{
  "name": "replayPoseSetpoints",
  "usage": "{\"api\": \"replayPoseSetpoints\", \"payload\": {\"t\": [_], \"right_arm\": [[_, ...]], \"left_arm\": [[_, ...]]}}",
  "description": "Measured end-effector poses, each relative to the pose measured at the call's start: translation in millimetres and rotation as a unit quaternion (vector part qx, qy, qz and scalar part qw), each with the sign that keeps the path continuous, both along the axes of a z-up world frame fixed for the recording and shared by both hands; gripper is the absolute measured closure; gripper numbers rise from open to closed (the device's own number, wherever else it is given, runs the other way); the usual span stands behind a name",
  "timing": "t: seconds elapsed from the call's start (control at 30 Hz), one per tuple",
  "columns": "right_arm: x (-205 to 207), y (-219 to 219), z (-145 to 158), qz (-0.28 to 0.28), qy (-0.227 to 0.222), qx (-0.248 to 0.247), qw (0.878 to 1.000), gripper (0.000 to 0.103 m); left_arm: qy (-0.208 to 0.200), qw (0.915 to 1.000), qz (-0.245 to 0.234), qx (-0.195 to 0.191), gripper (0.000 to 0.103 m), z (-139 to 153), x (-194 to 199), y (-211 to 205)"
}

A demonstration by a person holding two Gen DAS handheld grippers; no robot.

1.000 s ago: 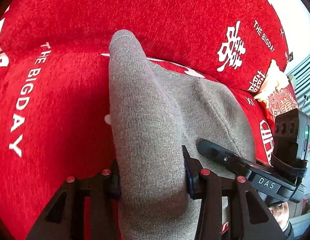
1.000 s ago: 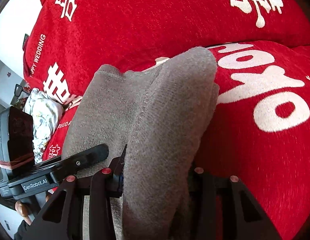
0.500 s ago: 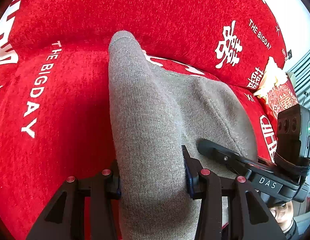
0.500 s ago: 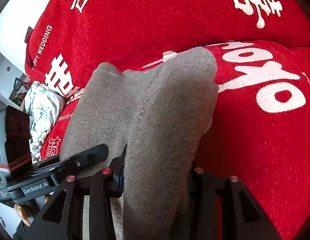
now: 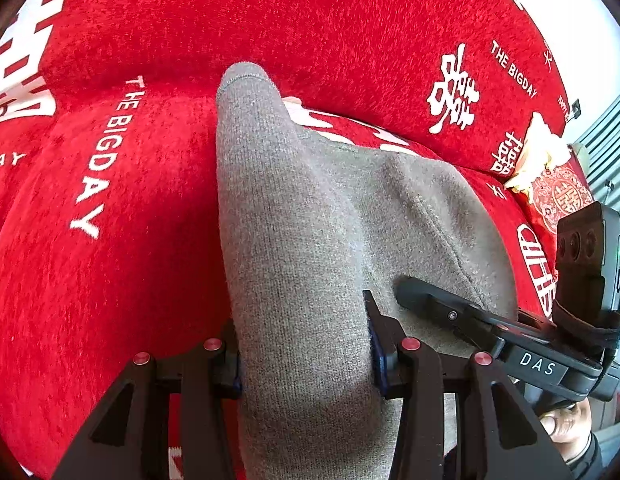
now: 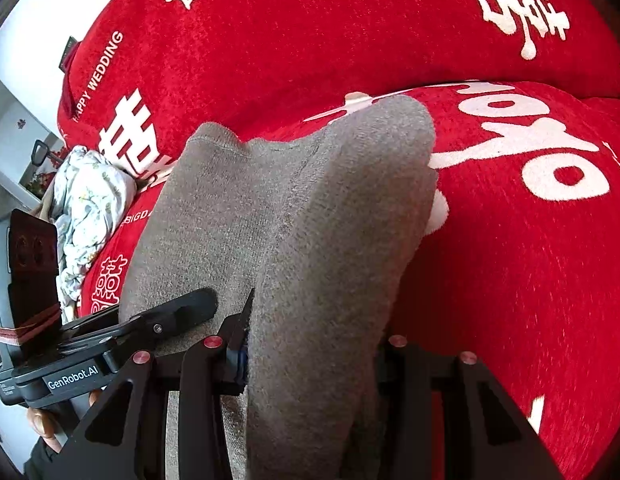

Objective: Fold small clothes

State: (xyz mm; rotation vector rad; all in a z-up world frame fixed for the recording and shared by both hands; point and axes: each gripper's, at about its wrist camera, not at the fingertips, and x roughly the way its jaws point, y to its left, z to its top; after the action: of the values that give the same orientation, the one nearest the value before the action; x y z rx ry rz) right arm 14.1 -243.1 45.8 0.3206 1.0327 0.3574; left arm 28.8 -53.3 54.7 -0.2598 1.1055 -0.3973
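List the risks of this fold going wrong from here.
1. The grey garment bulges thickly out of the left gripper; if the bunch slips, that edge may drop early.
2. The right gripper holds a similar thick bunch, so the two edges could land uneven.
3. The red sofa cover is soft and curved, and may leave the fold wrinkled.
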Motion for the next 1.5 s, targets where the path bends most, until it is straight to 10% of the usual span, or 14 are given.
{"api": "replayPoseSetpoints", "payload": {"t": [1.0,1.17,1.5], "right_arm": [[-76,32,-19,0.029,-0.014,-0.009,0.999,0.059],[-81,24,-19,0.031,-0.018,-0.015,0.999,0.045],[-114,5,31,0.045,-0.126,-0.005,0.991,0.041]], "left_arm": [[-0.018,0.9998,0.002,0.006,0.056,-19,-84,30],[-0.024,0.9993,0.014,0.023,0.047,-19,-94,38],[-0.104,0.9945,-0.006,0.013,0.047,40,-112,31]]}}
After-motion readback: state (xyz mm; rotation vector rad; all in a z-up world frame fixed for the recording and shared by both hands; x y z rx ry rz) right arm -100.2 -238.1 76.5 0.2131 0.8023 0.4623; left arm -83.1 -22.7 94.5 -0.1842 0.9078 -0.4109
